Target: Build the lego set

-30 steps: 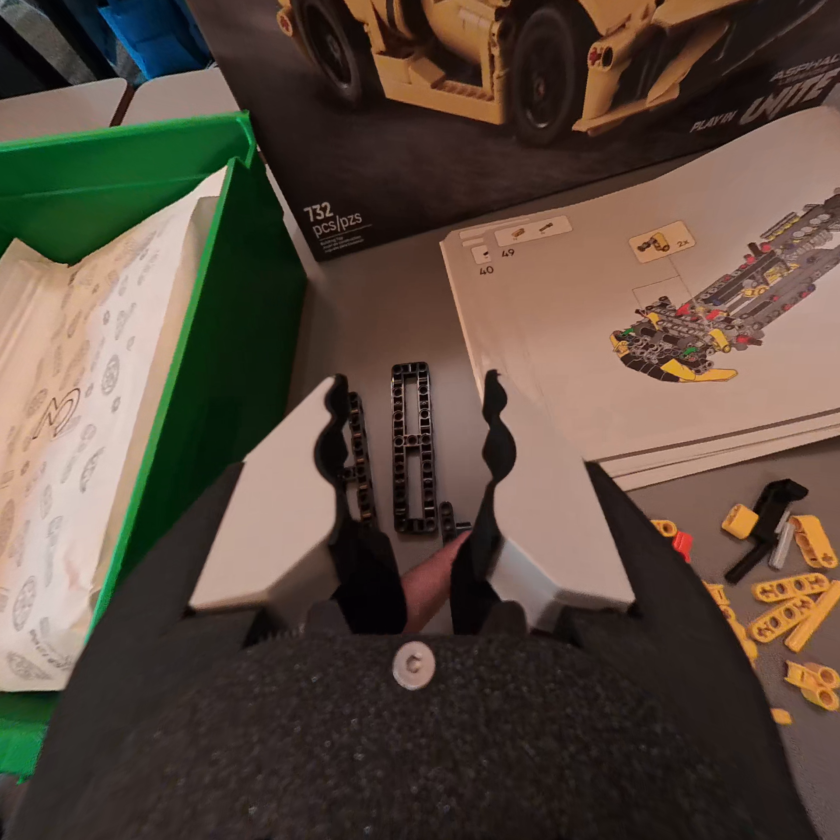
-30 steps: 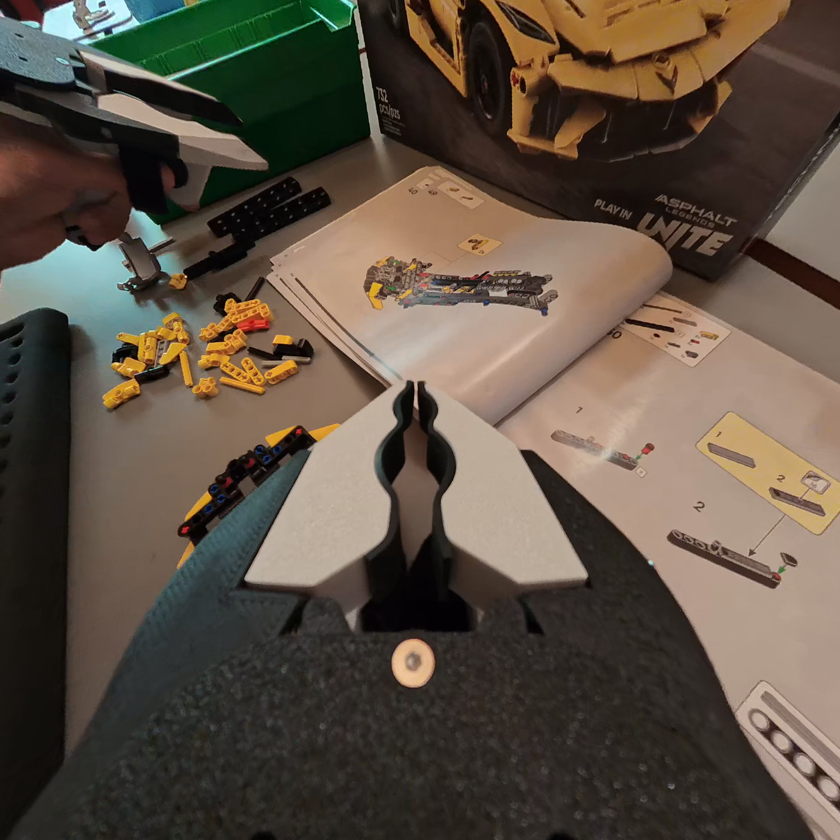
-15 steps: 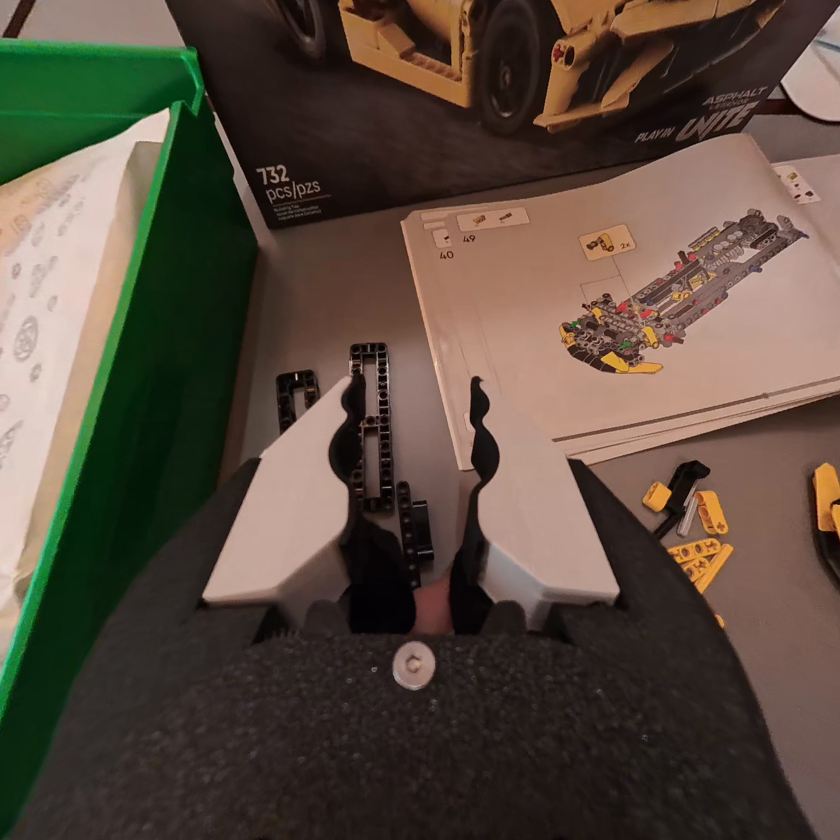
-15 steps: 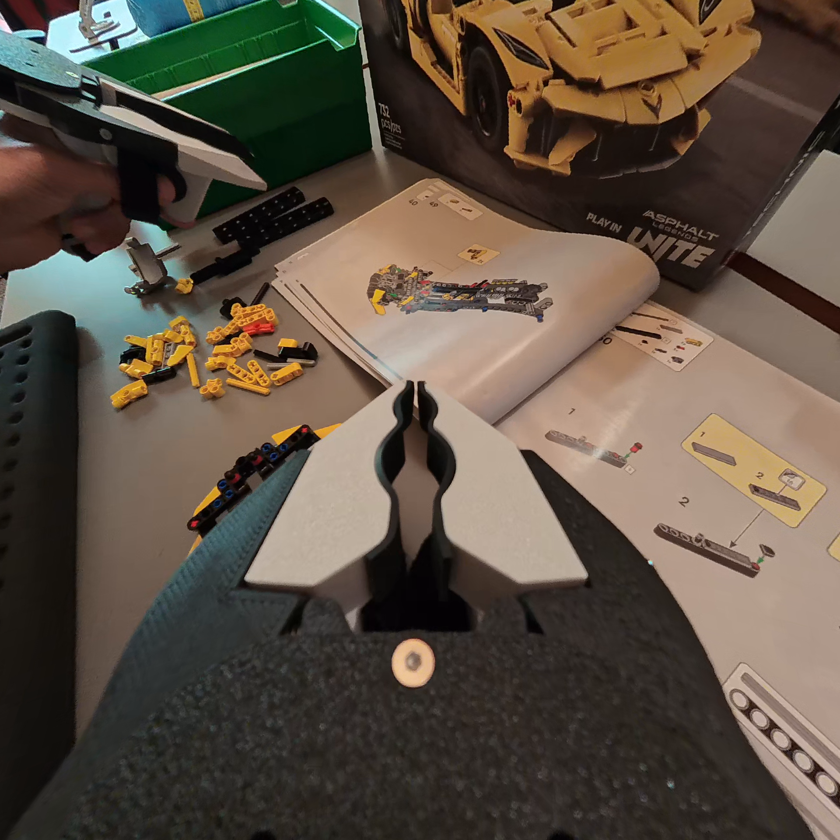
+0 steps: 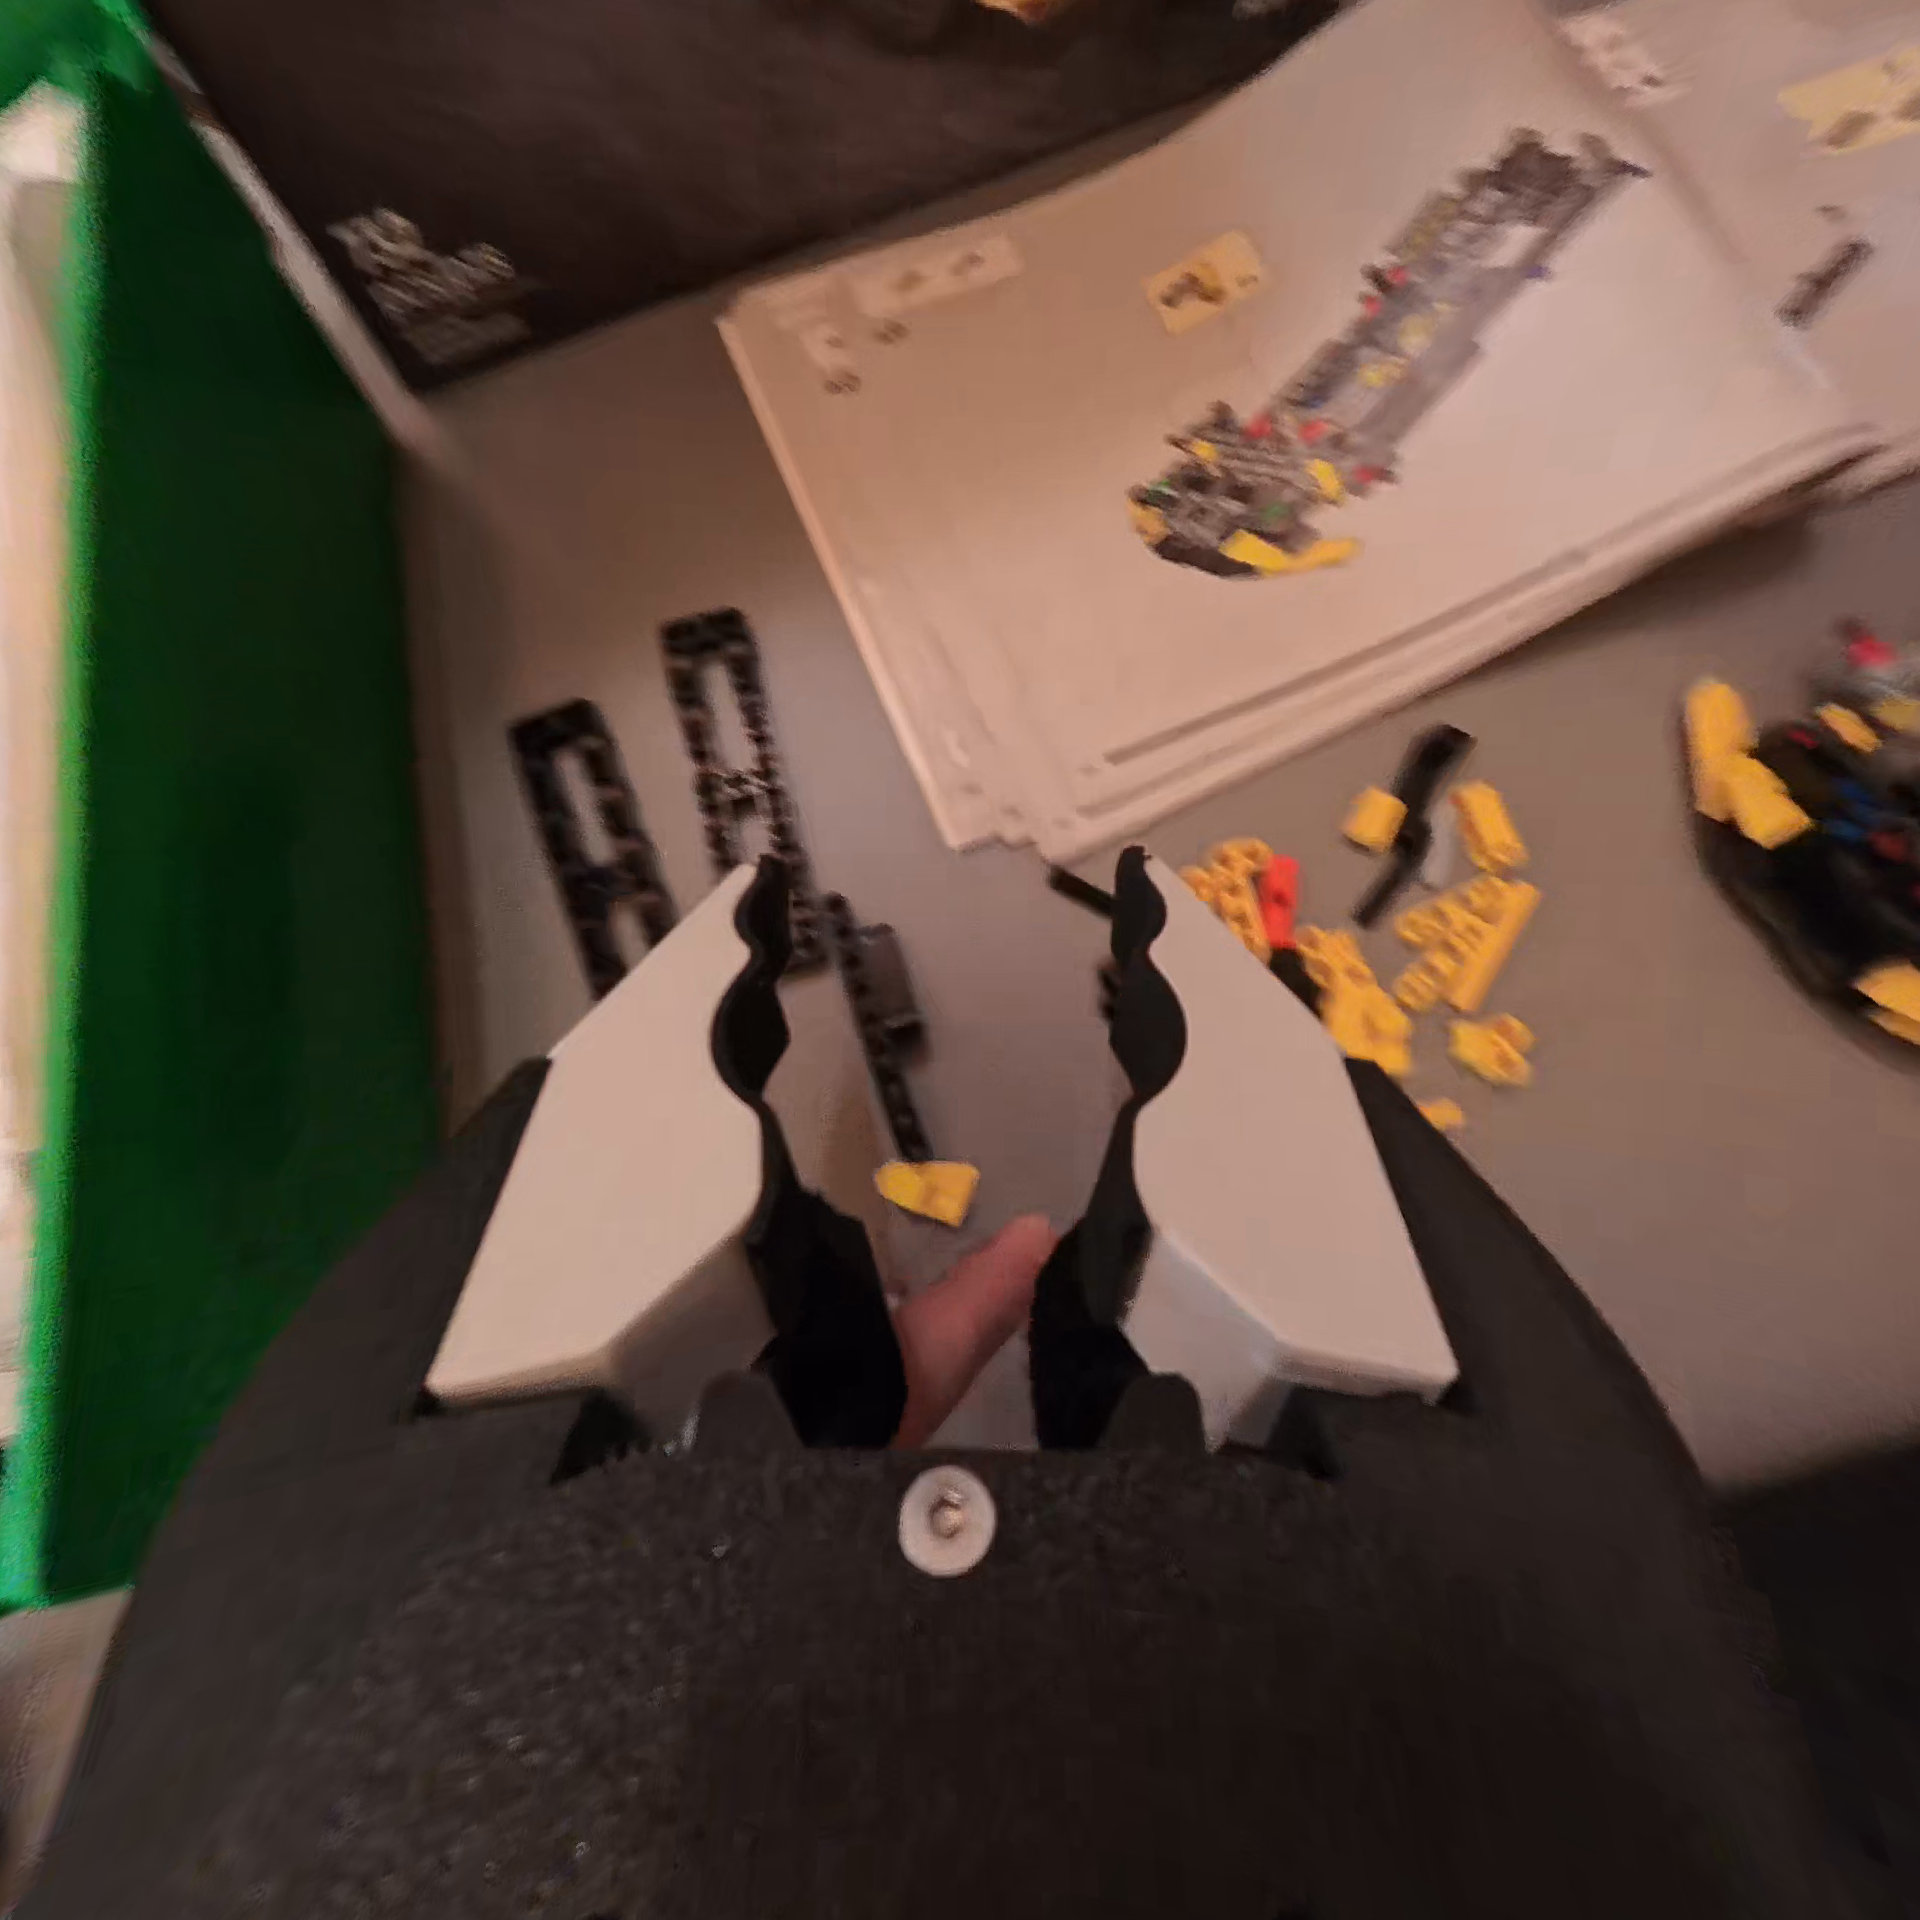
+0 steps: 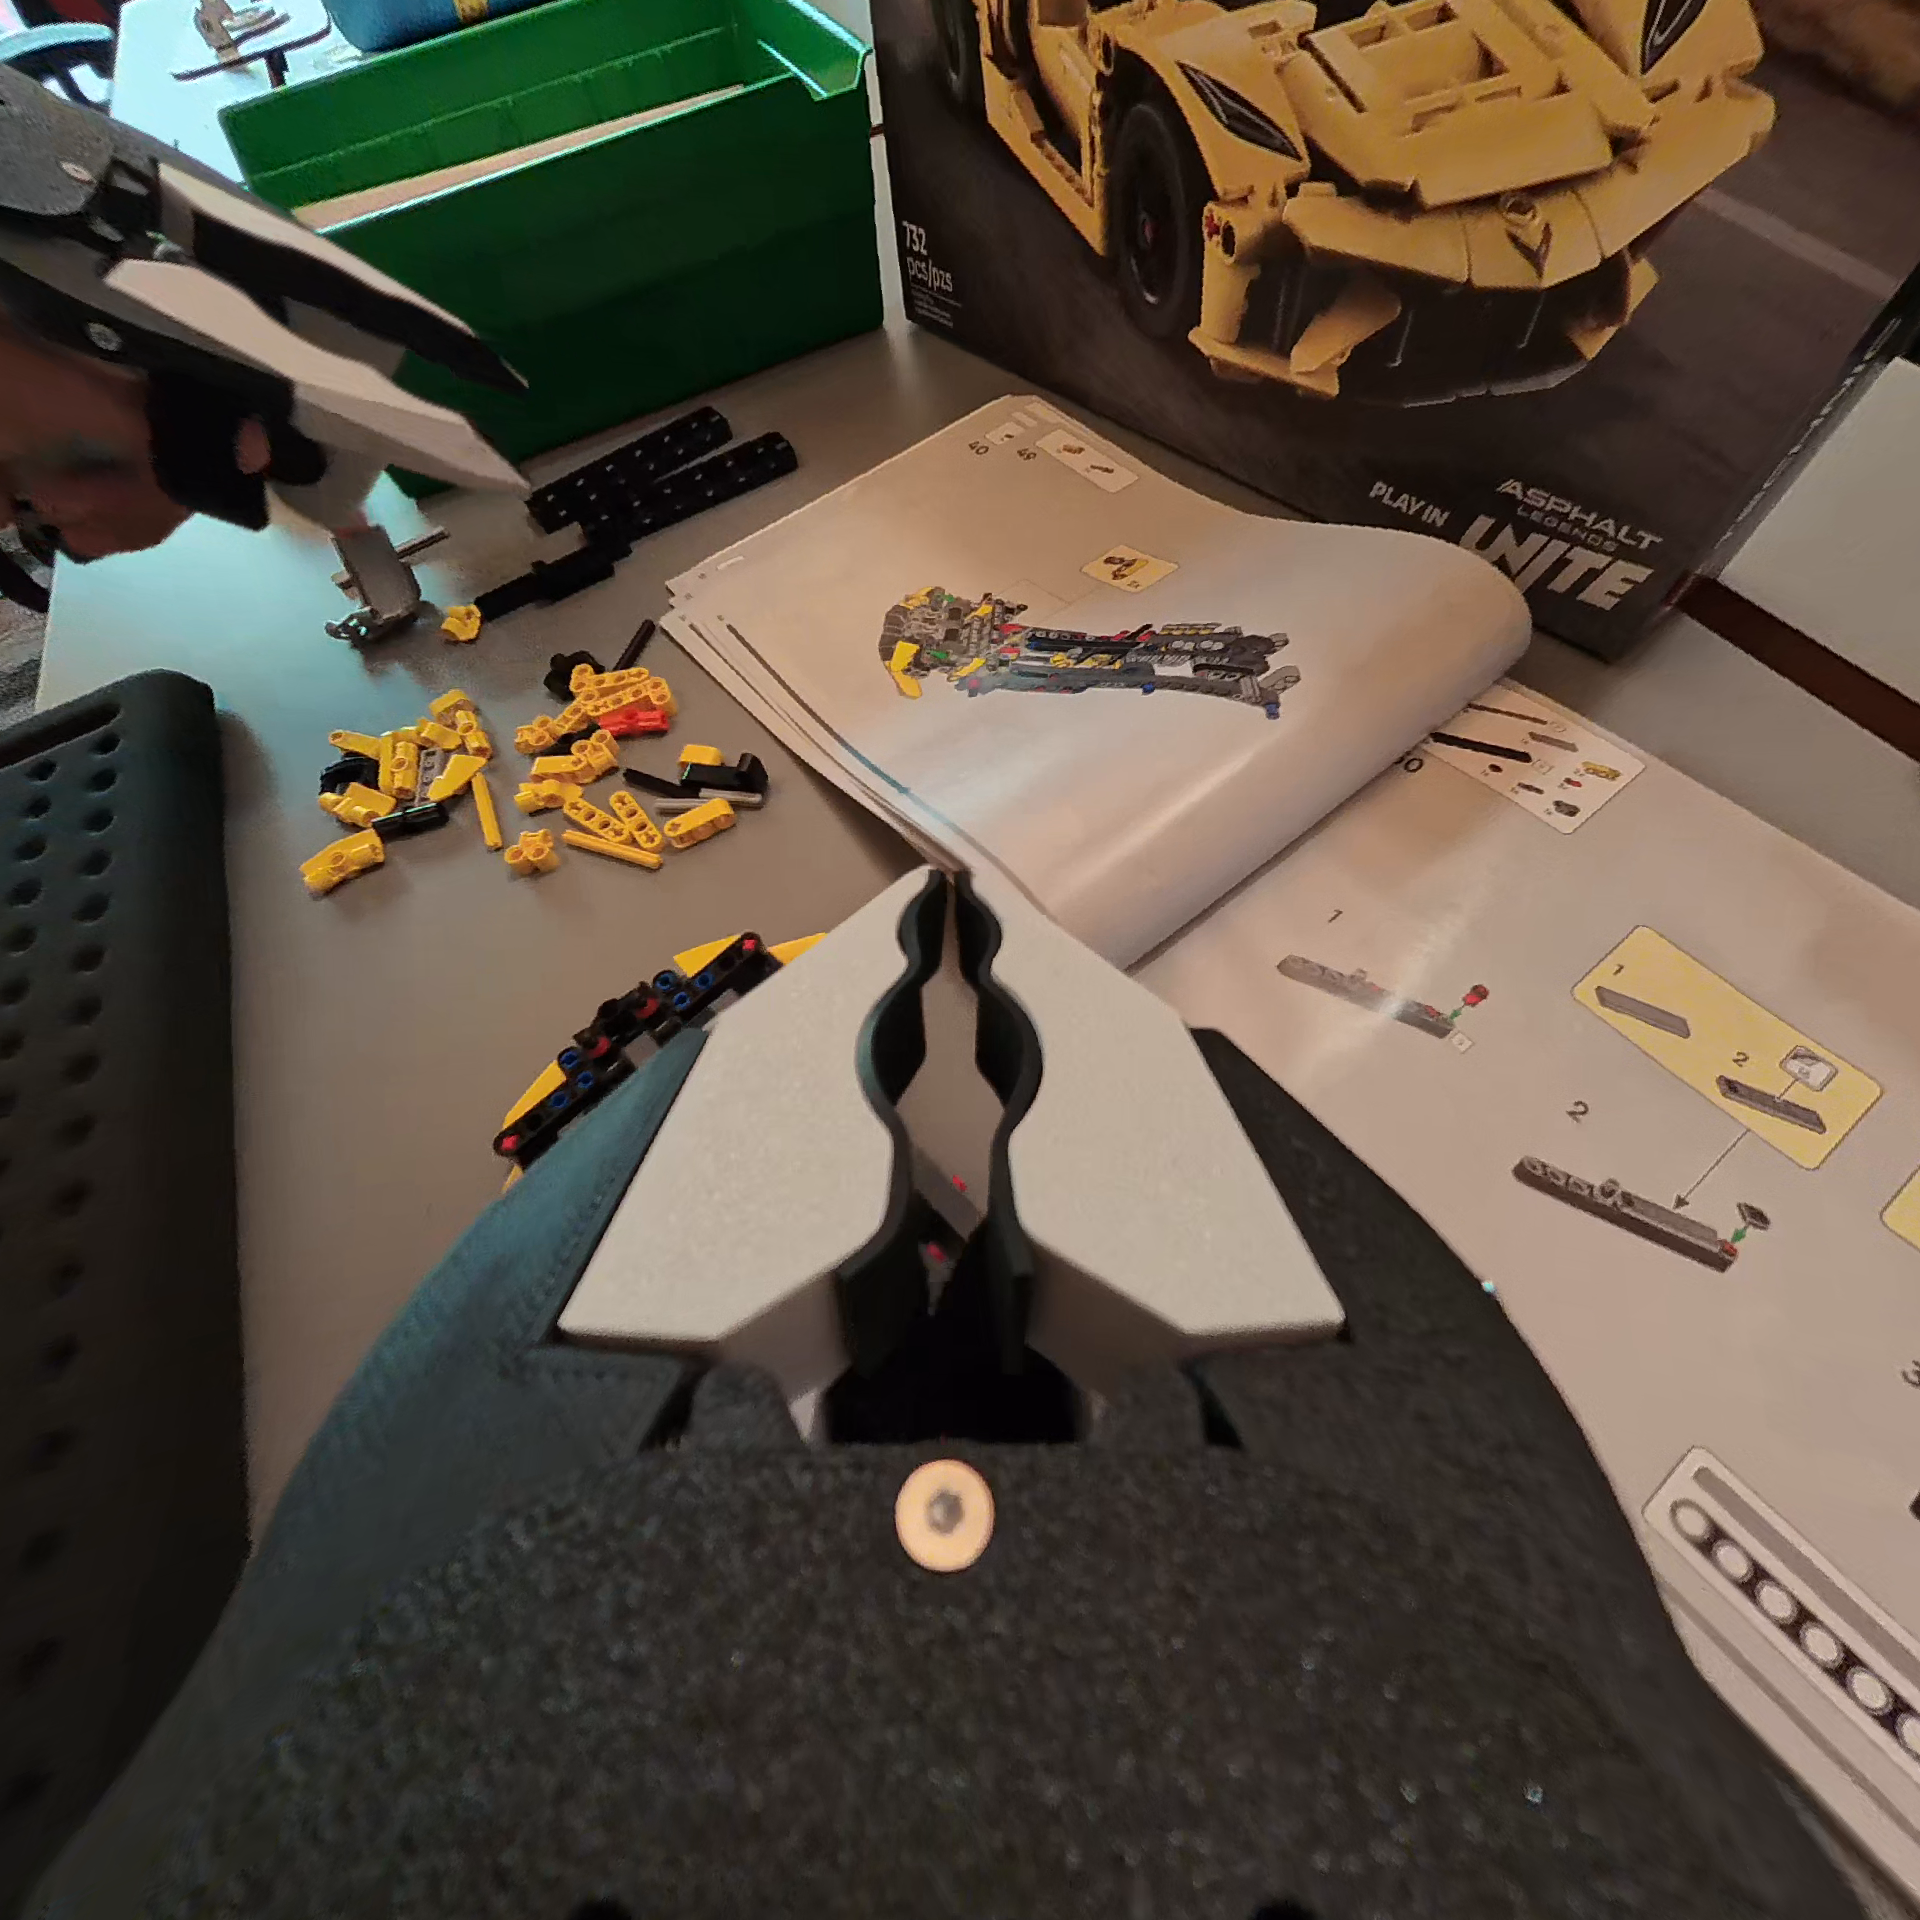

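While you hold a gripper in each hand above the grey counter [image 6: 374, 997], the biggest thing before you is the dark box [image 6: 1351, 260] with a yellow car pictured on it, standing at the far edge. Just left of it sits the green bin [image 6: 582, 208], with pale paper inside. Open manuals [image 6: 1091, 748] lie flat in front of the box, one page curling over another. At your near left is a black perforated panel [image 6: 94, 1039]. Your left gripper [image 5: 951, 883] hangs over the counter with its jaws spread wide and nothing between them; its view is blurred. A fingertip [image 5: 977, 1299] shows between the jaw bases. Your right gripper [image 6: 951, 883] has its jaws nearly together, tips almost touching, empty, above the manuals' near edge. Just beside it on the left, partly hidden under it, lies the half-built model [image 6: 634, 1029], black and yellow with blue and red pins. Two black frames [image 5: 665, 790] lie side by side between the bin and the manuals, ahead of the left jaws, with a thin black beam [image 5: 883, 1018] running back from them. Loose yellow pieces [image 6: 540, 769], with a few black and one red among them, are scattered left of the manuals. A single yellow piece [image 5: 925, 1184] lies under the left jaws, near the beam's end.
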### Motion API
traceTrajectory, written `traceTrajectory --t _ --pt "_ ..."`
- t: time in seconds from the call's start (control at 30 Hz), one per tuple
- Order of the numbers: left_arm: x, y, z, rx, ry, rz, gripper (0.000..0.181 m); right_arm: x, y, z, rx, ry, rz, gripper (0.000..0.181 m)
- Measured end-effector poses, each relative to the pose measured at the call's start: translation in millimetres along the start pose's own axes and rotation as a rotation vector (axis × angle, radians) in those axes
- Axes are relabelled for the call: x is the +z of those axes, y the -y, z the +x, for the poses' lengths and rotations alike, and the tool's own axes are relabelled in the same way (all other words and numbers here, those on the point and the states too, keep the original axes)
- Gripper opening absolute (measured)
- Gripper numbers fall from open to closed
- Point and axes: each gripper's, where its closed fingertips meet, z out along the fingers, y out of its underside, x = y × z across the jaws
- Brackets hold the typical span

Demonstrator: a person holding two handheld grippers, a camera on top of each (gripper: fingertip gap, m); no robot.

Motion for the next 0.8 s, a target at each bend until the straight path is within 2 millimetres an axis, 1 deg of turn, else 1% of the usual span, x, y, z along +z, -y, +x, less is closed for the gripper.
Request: traceTrajectory --t 0.07,0.2,0.27,0.33,0.43,0.53,0.67,0.73,0.8 --pt "-9.6 -14.0 16.6 0.003 -0.098 -0.051 0.059 -4.0 -3.8 -2.3 0.005 -0.001 -0.005 0.000" --pt "-26.4 -37.0 36.2 0.073 -0.162 -0.105 0.054 -11.9 -13.6 -6.0 0.032 -0.004 -0.006 0.000" --pt "-27.3 -46.5 51.7 0.083 -0.221 -0.133 0.045 -14.6 -17.5 -8.7 0.052 0.002 -0.001 0.000" --pt "-23.5 -56.9 61.3 0.097 -0.247 -0.174 0.044 -16.8 -20.4 -11.5 0.065 0.006 0.000 0.000" --pt "-19.0 -70.4 65.5 0.167 -0.230 -0.228 0.035 -21.1 -22.6 -15.0 0.054 -0.006 -0.006 0.000" --pt "-18.7 -74.0 65.2 0.197 -0.232 -0.236 0.033 -24.5 -26.2 -15.8 0.042 -0.022 -0.017 0.000" --pt "-15.4 -79.6 47.2 0.140 -0.191 -0.275 0.027 -26.8 -29.1 -15.5 0.054 -0.023 -0.016 0.000" --pt "-15.2 -83.8 46.7 0.105 -0.207 -0.294 0.024 -28.0 -29.2 -15.4 0.056 -0.027 -0.013 0.001" --pt "-15.2 -85.7 50.7 0.074 -0.232 -0.296 0.021 -28.3 -29.2 -15.5 0.058 -0.027 -0.012 0.001"
